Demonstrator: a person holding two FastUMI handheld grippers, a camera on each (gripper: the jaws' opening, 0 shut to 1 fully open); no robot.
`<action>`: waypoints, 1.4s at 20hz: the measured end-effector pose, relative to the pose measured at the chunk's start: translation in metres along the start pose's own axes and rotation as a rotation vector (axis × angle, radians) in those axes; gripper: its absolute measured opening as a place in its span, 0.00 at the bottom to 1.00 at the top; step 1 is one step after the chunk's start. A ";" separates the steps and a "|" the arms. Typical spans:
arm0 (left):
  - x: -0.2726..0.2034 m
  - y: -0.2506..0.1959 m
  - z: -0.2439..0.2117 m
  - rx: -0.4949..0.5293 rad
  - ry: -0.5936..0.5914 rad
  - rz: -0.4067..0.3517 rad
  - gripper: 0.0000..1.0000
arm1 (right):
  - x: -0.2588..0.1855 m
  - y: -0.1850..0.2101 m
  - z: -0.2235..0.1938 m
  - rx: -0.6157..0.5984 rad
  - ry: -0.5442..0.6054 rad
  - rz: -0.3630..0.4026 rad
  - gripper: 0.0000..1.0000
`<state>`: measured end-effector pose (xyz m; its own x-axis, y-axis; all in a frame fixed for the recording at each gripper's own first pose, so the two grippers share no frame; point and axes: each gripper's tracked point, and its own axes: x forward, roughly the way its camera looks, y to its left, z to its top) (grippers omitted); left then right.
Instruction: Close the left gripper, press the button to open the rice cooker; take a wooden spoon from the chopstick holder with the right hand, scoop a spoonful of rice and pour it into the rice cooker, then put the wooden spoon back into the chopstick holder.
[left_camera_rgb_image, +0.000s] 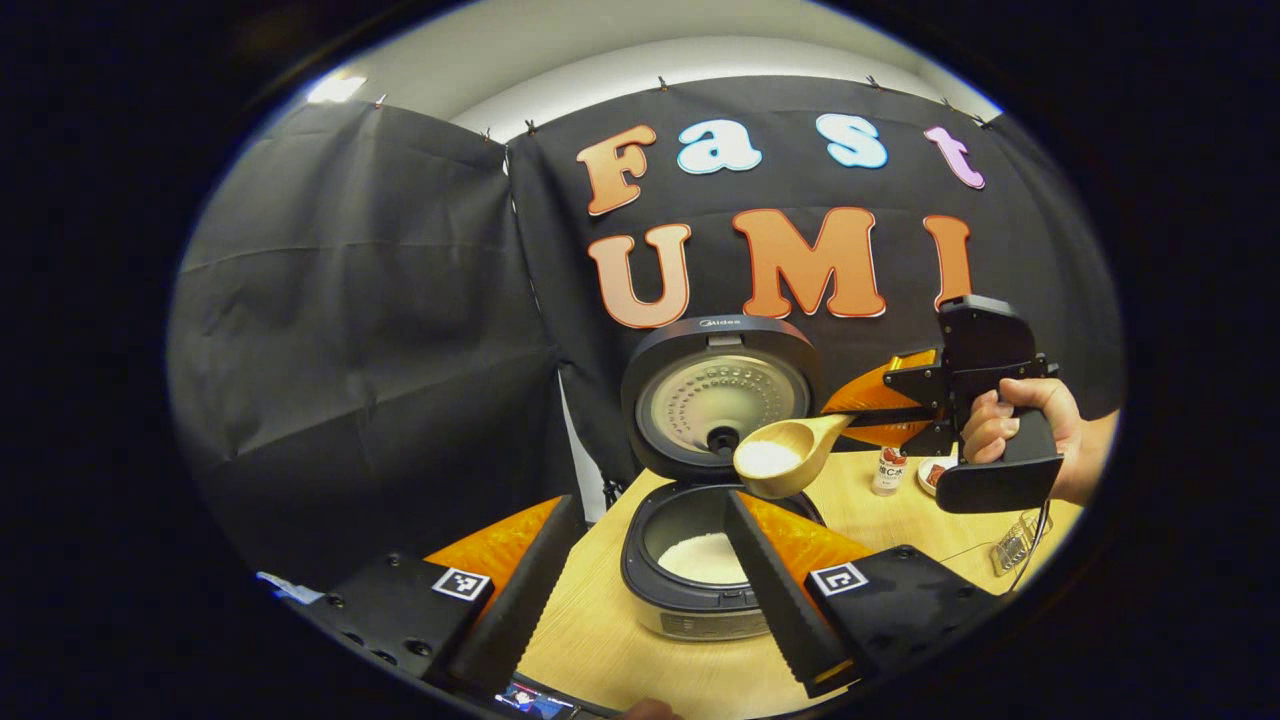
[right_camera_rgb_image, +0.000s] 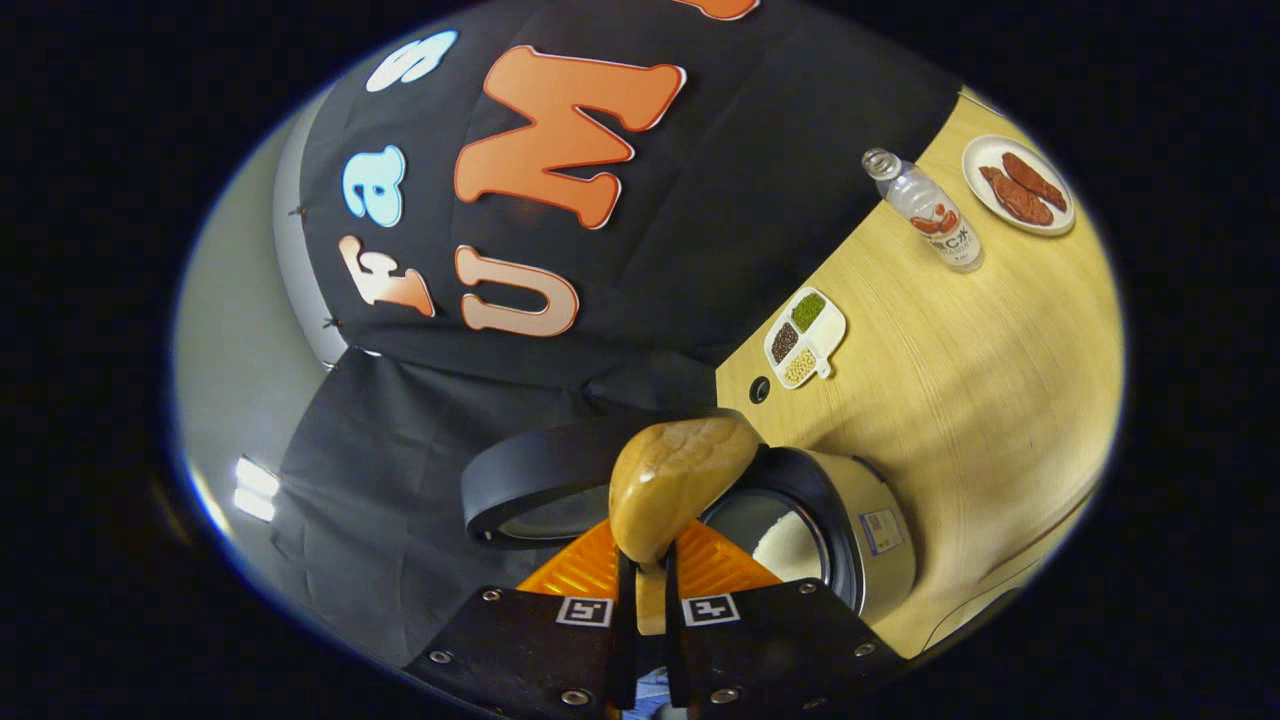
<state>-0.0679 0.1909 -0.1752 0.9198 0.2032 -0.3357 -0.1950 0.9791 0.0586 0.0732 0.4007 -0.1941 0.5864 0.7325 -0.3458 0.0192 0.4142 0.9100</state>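
Wooden spoon (left_camera_rgb_image: 785, 455) sits in the air just above the open rice cooker (left_camera_rgb_image: 690, 570), bowl tipped a little toward the pot, with a small heap of white rice (left_camera_rgb_image: 767, 458) in it. In the right gripper view the spoon (right_camera_rgb_image: 675, 485) shows from behind — rounded back of the bowl up, handle running down between the two fingers.

Right gripper (right_camera_rgb_image: 648, 600): jaws nearly together, both fingers clamped on the spoon handle. In the left gripper view the same tool (left_camera_rgb_image: 905, 405) shows off to the right, a hand (left_camera_rgb_image: 1020, 425) wrapped around its grip.

Rice cooker stands on the wooden table (left_camera_rgb_image: 640, 660), lid (left_camera_rgb_image: 720, 395) swung up and back, inner pot holding white rice (left_camera_rgb_image: 705, 555).

Left gripper (left_camera_rgb_image: 640, 590): fingers spread wide, nothing between them, one on each side of the cooker's front, low over the table.

Further out on the table in the right gripper view — a divided dish (right_camera_rgb_image: 805, 337) of grains near the wall, a small bottle (right_camera_rgb_image: 925, 210), a plate (right_camera_rgb_image: 1018, 185) with reddish food. A clear holder (left_camera_rgb_image: 1015, 545) sits by the table's right edge in the left gripper view.
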 end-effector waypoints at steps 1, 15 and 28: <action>0.003 0.002 0.000 0.007 -0.002 0.001 1.00 | 0.000 -0.002 -0.001 -0.025 -0.001 -0.010 0.11; 0.013 0.008 -0.010 -0.035 0.042 -0.001 1.00 | 0.012 0.009 -0.011 -0.577 -0.034 -0.125 0.11; 0.005 0.019 -0.022 -0.047 0.075 0.053 1.00 | 0.023 0.023 -0.014 -0.820 -0.036 -0.152 0.11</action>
<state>-0.0744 0.2108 -0.1970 0.8801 0.2519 -0.4025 -0.2603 0.9649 0.0348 0.0758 0.4341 -0.1843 0.6510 0.6251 -0.4307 -0.4875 0.7792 0.3940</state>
